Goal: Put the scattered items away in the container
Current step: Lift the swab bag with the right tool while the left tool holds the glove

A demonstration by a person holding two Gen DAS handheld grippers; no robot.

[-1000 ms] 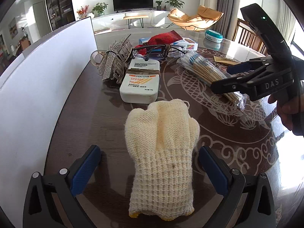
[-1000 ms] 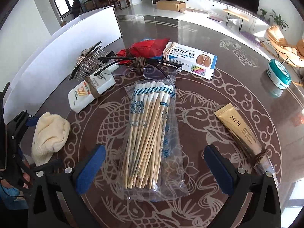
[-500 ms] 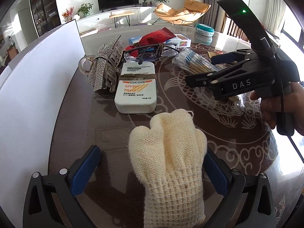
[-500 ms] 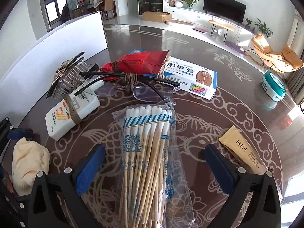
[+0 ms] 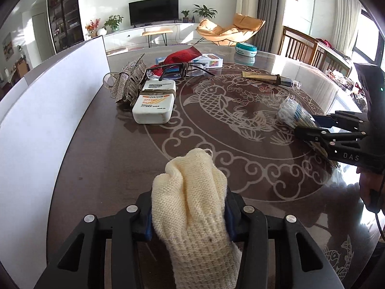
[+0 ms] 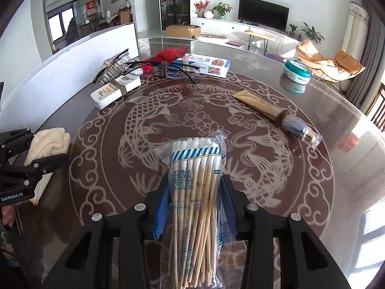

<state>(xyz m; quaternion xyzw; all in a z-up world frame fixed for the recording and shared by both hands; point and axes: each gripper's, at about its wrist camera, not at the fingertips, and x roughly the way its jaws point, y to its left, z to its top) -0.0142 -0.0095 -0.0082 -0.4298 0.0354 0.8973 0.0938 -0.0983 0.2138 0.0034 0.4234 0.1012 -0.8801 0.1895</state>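
While sunlight is washing over the round table (image 6: pixel 324 168) with its carp pattern, both grippers are closing their jaws, each with something between them. The left gripper (image 5: pixel 189 216) is pinching a cream knitted glove (image 5: pixel 192 207) between its blue pads, the glove bunching up and poking forward past the fingers, low over the dark tabletop. The right gripper (image 6: pixel 193 207) is squeezing a clear bag of cotton swabs (image 6: pixel 196 183), the white tips fanning out ahead of the jaws above the fish design. Further back, a white sunscreen bottle (image 6: pixel 115 91) is lying beside a glittery hair clip (image 5: pixel 128 84), with glasses (image 6: pixel 166 69), a red pouch (image 6: pixel 168 55) and an ointment box (image 6: pixel 207 65) clustered behind. A gold tube (image 6: pixel 262 106) is resting off to the right, well apart from them, and a white panel (image 5: pixel 48 110) is standing along the table's left edge.
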